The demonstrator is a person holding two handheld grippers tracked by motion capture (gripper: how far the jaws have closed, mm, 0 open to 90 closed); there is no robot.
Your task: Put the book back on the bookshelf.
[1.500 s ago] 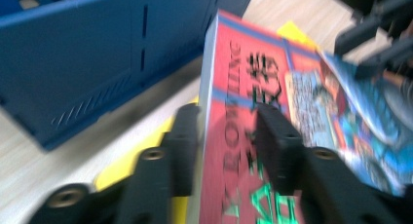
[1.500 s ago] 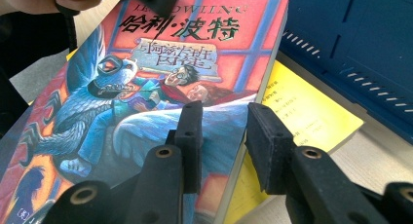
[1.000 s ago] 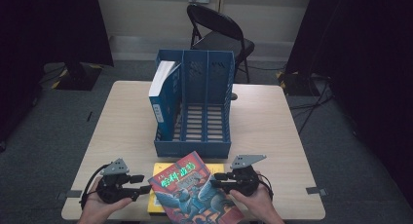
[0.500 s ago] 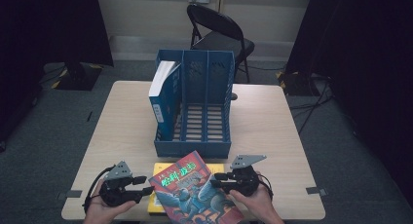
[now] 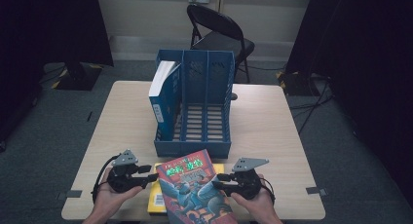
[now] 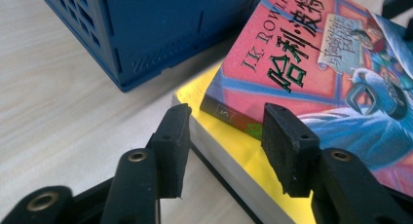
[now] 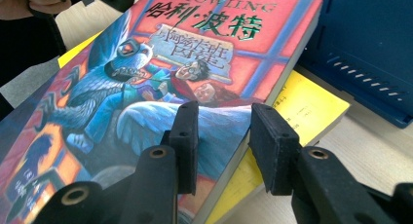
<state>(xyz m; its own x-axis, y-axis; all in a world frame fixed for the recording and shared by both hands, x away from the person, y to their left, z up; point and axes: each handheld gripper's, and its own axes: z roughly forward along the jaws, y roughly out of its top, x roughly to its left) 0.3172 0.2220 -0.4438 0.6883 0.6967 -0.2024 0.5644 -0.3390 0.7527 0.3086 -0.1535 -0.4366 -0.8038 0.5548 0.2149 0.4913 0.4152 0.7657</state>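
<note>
A red and blue illustrated book lies askew on a yellow book at the table's front edge. My left gripper is at the stack's left side. In the left gripper view its jaws have just been closing and still stand apart. The yellow book's corner and the red book's spine sit between them, untouched. My right gripper is at the right side, open. Its jaws have just opened a little and straddle the red book's edge, above the yellow book.
A blue three-slot file rack stands just behind the books, with a blue and white book upright in its left slot. Bare table lies to the right. A folding chair stands beyond the far edge.
My left gripper has slid right, up to the left edge of the stacked books. The right gripper and both books have stayed in place.
</note>
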